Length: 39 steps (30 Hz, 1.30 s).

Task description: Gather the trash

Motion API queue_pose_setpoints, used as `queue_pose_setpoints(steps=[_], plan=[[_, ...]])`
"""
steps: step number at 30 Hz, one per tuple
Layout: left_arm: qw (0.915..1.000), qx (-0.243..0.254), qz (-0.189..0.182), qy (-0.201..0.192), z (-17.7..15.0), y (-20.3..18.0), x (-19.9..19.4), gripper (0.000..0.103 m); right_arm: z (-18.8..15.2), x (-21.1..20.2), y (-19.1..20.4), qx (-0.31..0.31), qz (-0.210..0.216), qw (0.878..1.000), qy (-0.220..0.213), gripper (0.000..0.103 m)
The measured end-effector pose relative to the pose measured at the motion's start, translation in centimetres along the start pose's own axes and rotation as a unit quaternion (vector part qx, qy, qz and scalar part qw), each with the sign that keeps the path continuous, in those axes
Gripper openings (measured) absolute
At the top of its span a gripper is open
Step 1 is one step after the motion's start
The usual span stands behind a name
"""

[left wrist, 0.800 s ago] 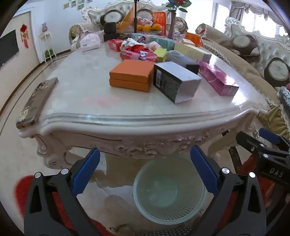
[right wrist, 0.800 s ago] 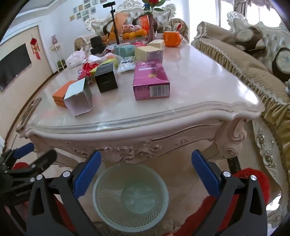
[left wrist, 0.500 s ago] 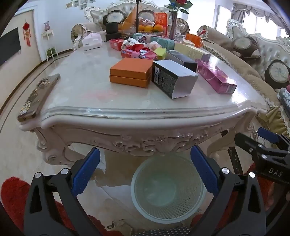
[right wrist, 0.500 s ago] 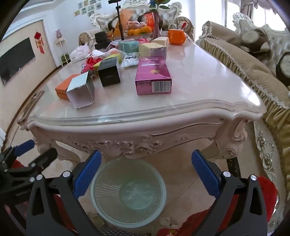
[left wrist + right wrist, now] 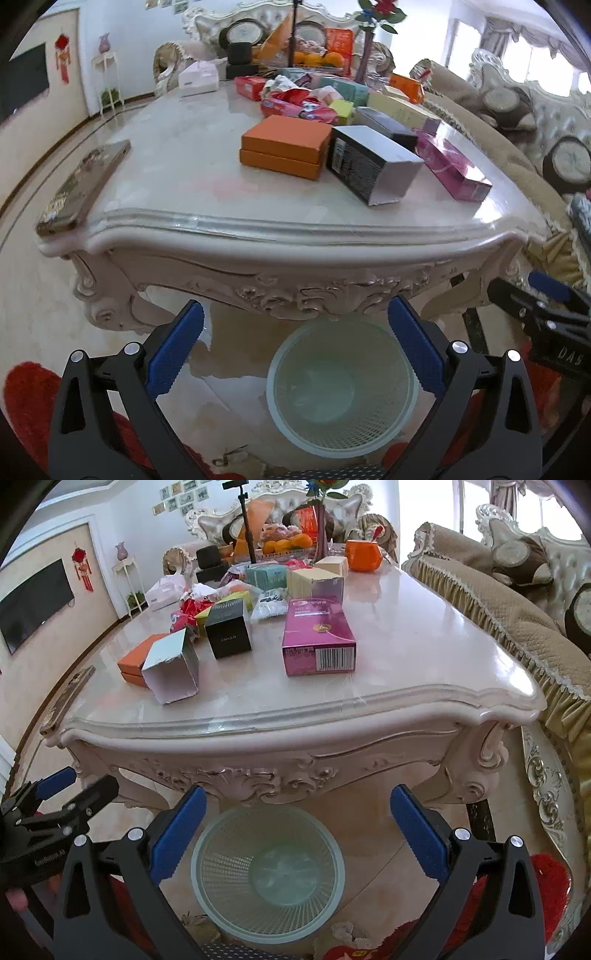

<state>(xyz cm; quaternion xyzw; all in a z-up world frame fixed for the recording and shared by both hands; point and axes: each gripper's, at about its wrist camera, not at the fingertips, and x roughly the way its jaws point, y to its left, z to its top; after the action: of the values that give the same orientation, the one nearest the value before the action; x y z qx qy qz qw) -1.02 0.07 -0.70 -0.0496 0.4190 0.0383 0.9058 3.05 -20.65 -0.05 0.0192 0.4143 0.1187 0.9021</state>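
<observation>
A pale mesh waste basket (image 5: 341, 391) is seen on the floor at lower centre, below the table's carved edge (image 5: 295, 236). It is framed by the left gripper (image 5: 295, 350) and right gripper (image 5: 298, 830), both spread wide and empty. Boxes (image 5: 317, 642) are scattered on the tabletop above.

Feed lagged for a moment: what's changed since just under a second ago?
Little: both views shifted slightly, showing more tabletop. Nothing was gripped or released. The left gripper and right gripper stay open and empty above the waste basket; the boxes on the table haven't moved.
</observation>
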Motion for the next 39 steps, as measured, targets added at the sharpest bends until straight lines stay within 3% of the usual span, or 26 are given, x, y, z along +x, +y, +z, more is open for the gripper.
queue_pose_setpoints(steps=[17, 39], plan=[[0.9995, 0.033, 0.001, 0.0, 0.2, -0.9, 0.0, 0.097, 0.2, 0.0, 0.0, -0.002, -0.007, 1.0, 0.002, 0.096], [0.9994, 0.034, 0.004, 0.002, 0.1, -0.9, -0.2, 0.097, 0.1, 0.5, 0.4, -0.012, -0.003, 1.0, 0.01, 0.096]])
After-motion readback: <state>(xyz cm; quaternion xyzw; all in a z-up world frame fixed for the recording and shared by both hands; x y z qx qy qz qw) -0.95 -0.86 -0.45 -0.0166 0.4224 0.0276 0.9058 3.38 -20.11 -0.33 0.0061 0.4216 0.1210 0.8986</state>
